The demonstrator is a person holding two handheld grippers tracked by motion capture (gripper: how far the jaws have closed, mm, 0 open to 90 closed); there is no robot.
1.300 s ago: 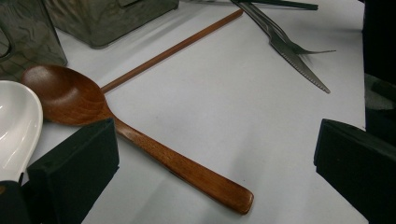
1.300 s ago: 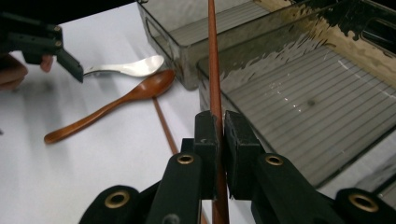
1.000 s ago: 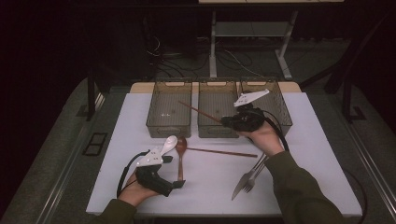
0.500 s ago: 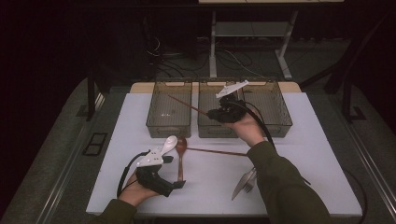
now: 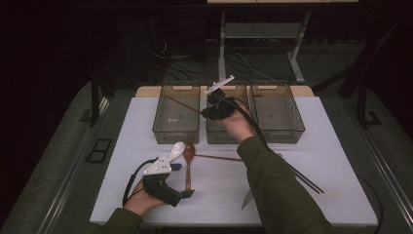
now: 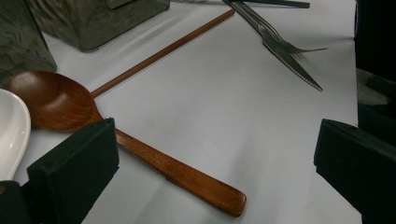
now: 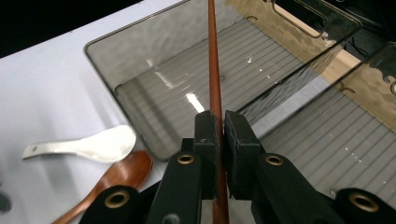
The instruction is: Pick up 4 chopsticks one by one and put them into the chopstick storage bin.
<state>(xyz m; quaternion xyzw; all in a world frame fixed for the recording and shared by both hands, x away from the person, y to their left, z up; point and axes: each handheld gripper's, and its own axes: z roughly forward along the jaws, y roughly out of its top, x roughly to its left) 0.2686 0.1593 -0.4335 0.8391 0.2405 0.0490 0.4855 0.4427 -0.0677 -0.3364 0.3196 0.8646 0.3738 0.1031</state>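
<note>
My right gripper (image 5: 210,111) hovers over the middle bin (image 5: 225,136), shut on a red-brown wooden chopstick (image 5: 182,104) that reaches out over the left bin (image 5: 176,127). The right gripper view shows the jaws (image 7: 220,126) pinching the chopstick (image 7: 214,70) above that bin's ribbed floor (image 7: 187,84). My left gripper (image 5: 182,189) rests open on the white table beside the handle of a wooden spoon (image 5: 189,161). In the left gripper view the spoon (image 6: 140,149) lies between the wide-apart jaws (image 6: 215,158).
A white ceramic spoon (image 5: 176,148) lies beside the wooden spoon's bowl. A second wooden chopstick (image 5: 219,157) lies across the table. A knife and fork (image 6: 285,46) sit near my right forearm, with black chopsticks (image 5: 302,178) beyond. The right bin (image 5: 275,127) stands alongside.
My right gripper has carried the chopstick leftward and farther away, from above the right bin to above the middle bin. The left gripper has stayed put.
</note>
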